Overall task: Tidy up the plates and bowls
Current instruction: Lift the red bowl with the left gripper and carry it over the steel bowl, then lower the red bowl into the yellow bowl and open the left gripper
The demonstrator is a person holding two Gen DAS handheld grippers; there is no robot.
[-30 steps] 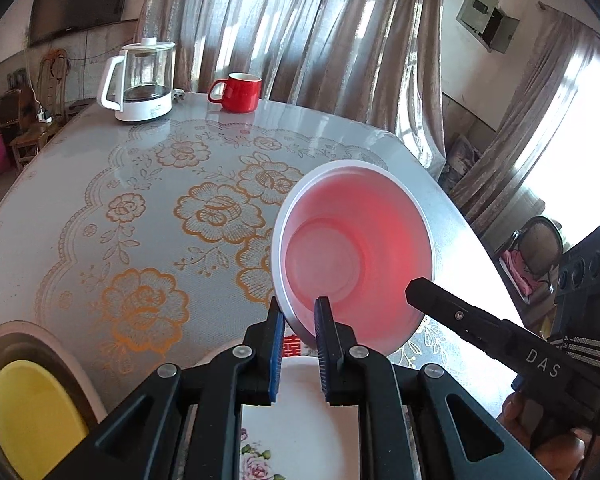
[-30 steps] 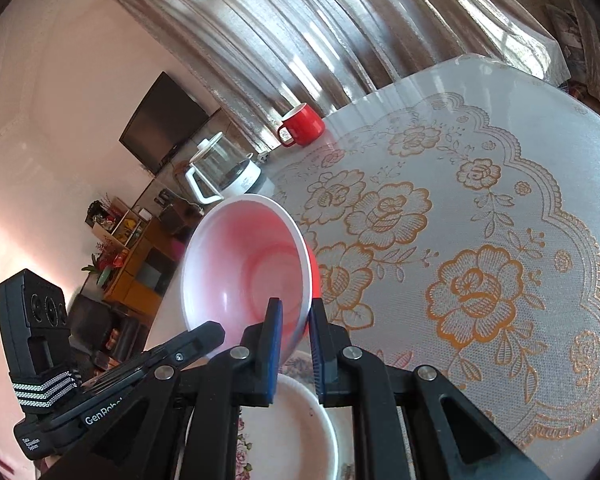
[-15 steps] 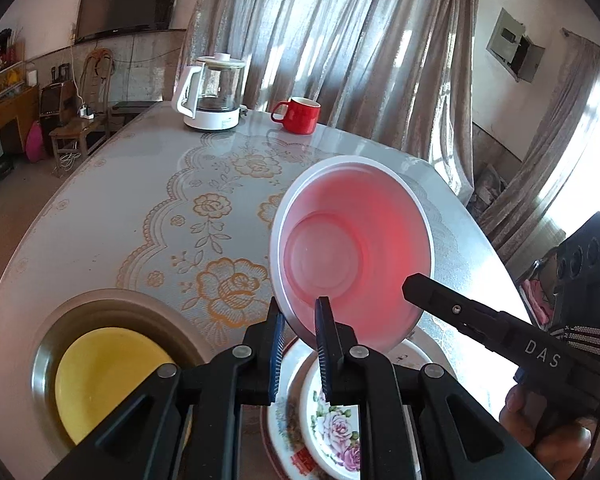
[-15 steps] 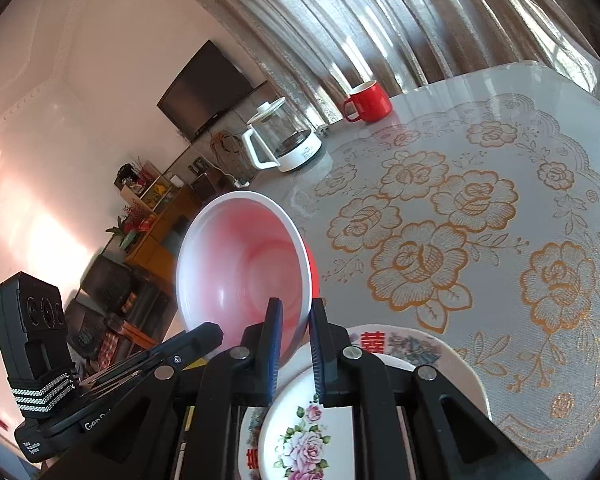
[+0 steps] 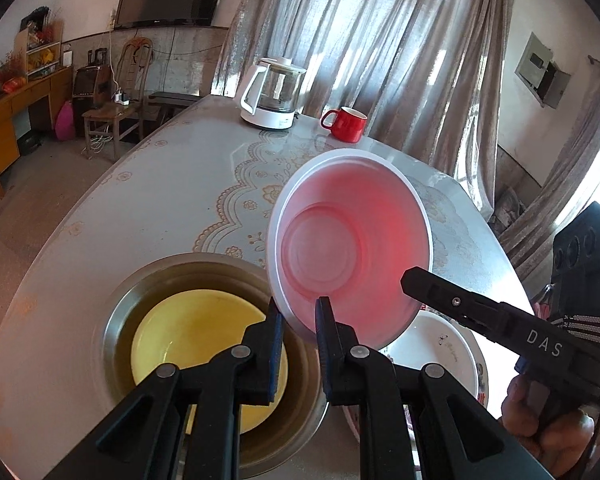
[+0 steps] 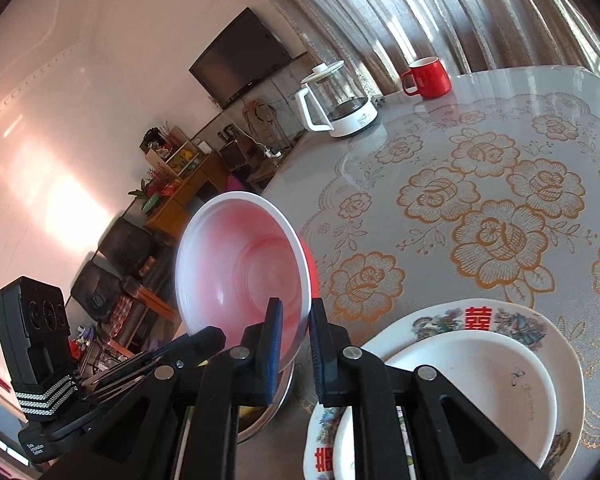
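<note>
A red bowl with a white inside (image 5: 352,248) hangs tilted in the air, also in the right wrist view (image 6: 244,272). My left gripper (image 5: 299,316) and my right gripper (image 6: 295,320) are both shut on its rim. Below it on the left stands a steel bowl (image 5: 132,292) with a yellow bowl (image 5: 196,328) inside. On the right lie stacked plates: a white plate (image 6: 480,376) on a flowered plate (image 6: 512,320), also in the left wrist view (image 5: 440,348).
A round table with a floral cloth (image 6: 480,208) holds a glass kettle (image 5: 272,96) and a red mug (image 5: 346,124) at its far side. Chairs and cabinets stand beyond the left edge.
Both grippers have carried the red bowl to the left, from above the plates to over the near rim of the steel bowl. The grip is unchanged.
</note>
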